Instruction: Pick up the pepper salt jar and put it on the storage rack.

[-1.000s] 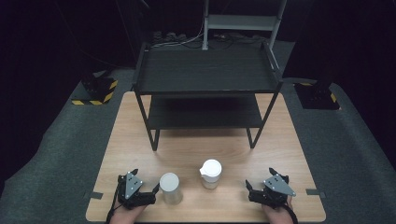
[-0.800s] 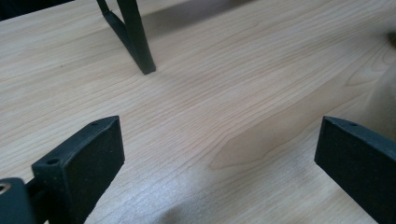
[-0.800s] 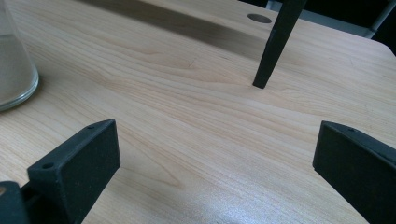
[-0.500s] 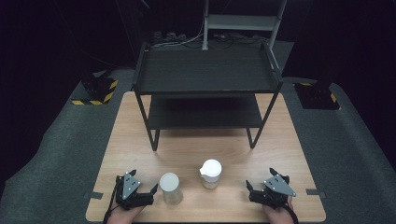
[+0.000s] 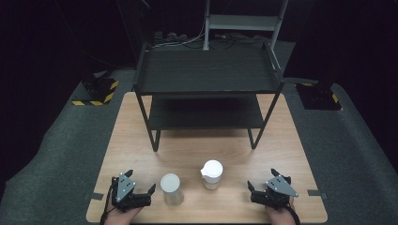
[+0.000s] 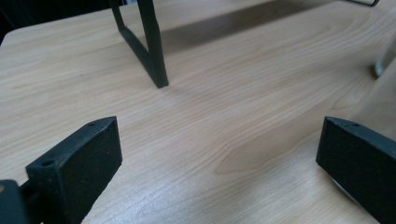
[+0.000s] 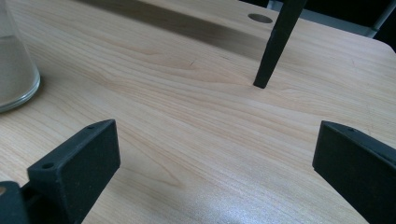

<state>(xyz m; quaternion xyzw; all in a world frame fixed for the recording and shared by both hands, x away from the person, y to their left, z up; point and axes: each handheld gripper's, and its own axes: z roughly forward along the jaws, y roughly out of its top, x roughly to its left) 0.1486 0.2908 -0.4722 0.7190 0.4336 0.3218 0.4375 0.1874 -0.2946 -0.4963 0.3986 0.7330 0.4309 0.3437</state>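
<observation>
A white tumbler [image 5: 171,188] stands near the table's front edge, with a white-lidded glass jar [image 5: 212,174] to its right. My left gripper [image 5: 141,181] rests open on the table just left of the tumbler, whose pale side shows at the right edge of the left gripper view [image 6: 384,88]. My right gripper [image 5: 262,179] rests open to the right of the jar, apart from it. In the right gripper view [image 7: 215,154] the jaws stand wide over bare wood, and the jar's glass base [image 7: 14,70] sits far left. The left gripper's jaws [image 6: 219,154] hold nothing.
A black two-tier shelf [image 5: 206,70] stands on the far half of the wooden table [image 5: 197,145]. One of its front legs [image 6: 156,51] rises ahead of the left gripper, another [image 7: 278,42] ahead of the right. Dark carpet surrounds the table.
My left gripper has shifted slightly to the left, away from the tumbler. Everything else is as before.
</observation>
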